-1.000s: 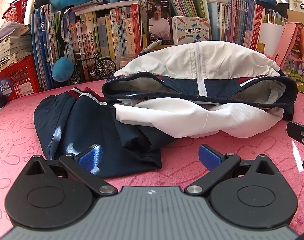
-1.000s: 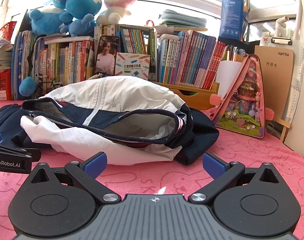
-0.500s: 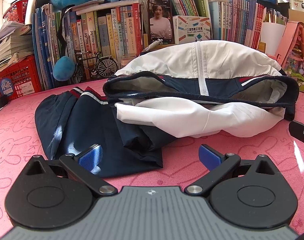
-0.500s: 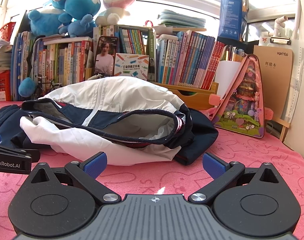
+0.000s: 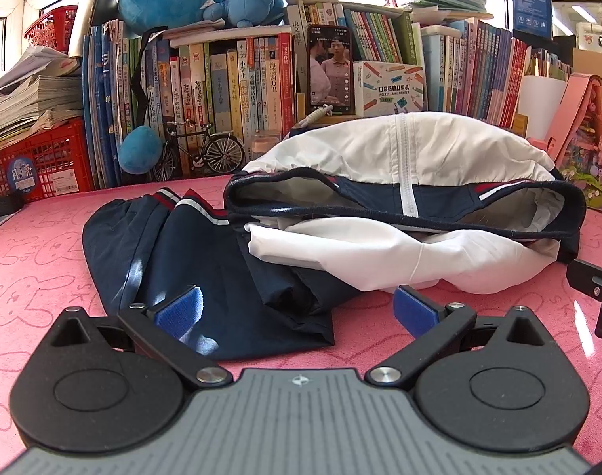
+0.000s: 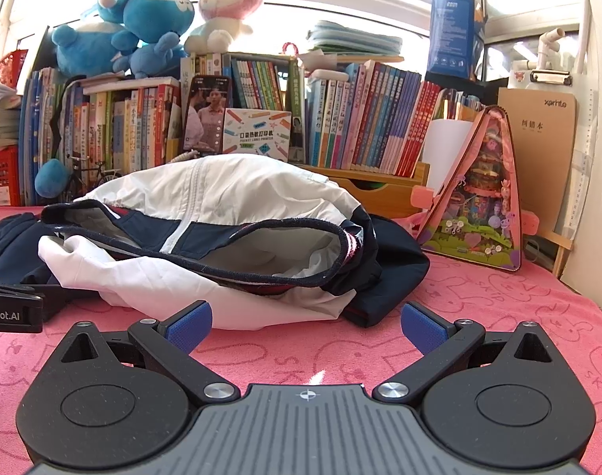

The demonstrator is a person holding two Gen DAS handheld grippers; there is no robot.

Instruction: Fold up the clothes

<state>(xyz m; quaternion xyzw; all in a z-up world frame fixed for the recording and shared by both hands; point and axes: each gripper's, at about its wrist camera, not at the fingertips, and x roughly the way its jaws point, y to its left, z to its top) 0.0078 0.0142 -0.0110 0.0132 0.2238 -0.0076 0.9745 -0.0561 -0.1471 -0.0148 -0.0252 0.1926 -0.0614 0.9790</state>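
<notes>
A crumpled white and navy jacket [image 5: 400,206] lies in a heap on the pink cloth [image 5: 43,245], its navy sleeve [image 5: 206,261] spread toward the left. It also shows in the right wrist view [image 6: 221,233]. My left gripper [image 5: 297,308] is open and empty, low over the cloth, with its left fingertip above the navy sleeve. My right gripper [image 6: 307,322] is open and empty, just in front of the jacket's white lower edge. The other gripper's body shows at the left edge of the right wrist view [image 6: 8,308].
Rows of books [image 5: 229,79] stand behind the jacket, with plush toys [image 6: 142,27] on top, a phone [image 5: 332,69] and a small box [image 5: 392,91]. A red crate [image 5: 35,162] stands at the far left. A pink triangular toy house [image 6: 483,198] stands at the right.
Both grippers have crept slightly toward the jacket. Both stay open. The jacket has not moved.
</notes>
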